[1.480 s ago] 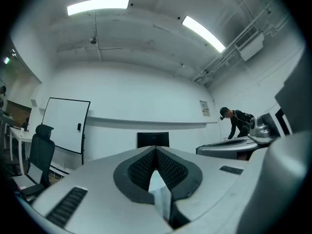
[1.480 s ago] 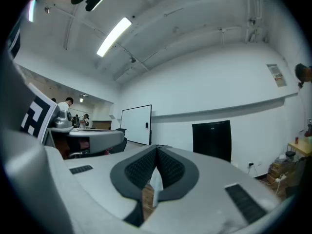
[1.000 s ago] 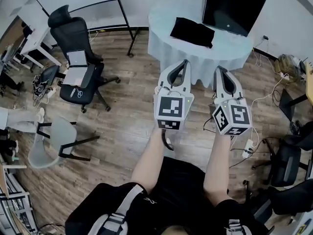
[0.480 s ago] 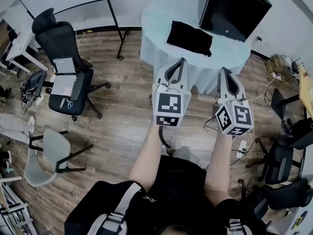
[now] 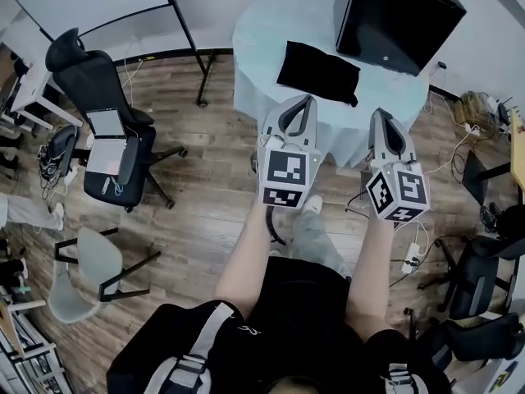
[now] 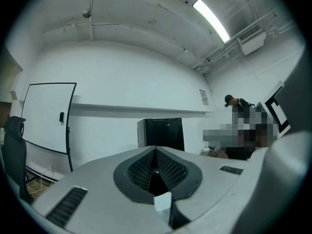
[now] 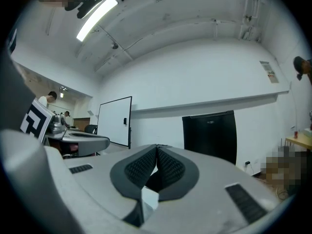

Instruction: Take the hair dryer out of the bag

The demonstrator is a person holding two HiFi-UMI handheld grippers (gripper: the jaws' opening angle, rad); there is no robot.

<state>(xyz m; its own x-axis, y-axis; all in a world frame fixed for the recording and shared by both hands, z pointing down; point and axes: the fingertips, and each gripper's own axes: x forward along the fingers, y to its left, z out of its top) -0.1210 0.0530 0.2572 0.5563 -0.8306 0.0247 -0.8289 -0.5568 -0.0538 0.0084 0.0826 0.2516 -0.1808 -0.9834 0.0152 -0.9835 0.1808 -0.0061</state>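
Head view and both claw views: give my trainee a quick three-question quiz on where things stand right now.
1. True or false: the left claw is shut on the bag.
2. What does the bag lie on?
3. Fill in: the right claw is ____ and holds nothing.

Key
1. False. The left claw is shut, but it is empty and apart from the bag.
2. The round table.
3. Shut.
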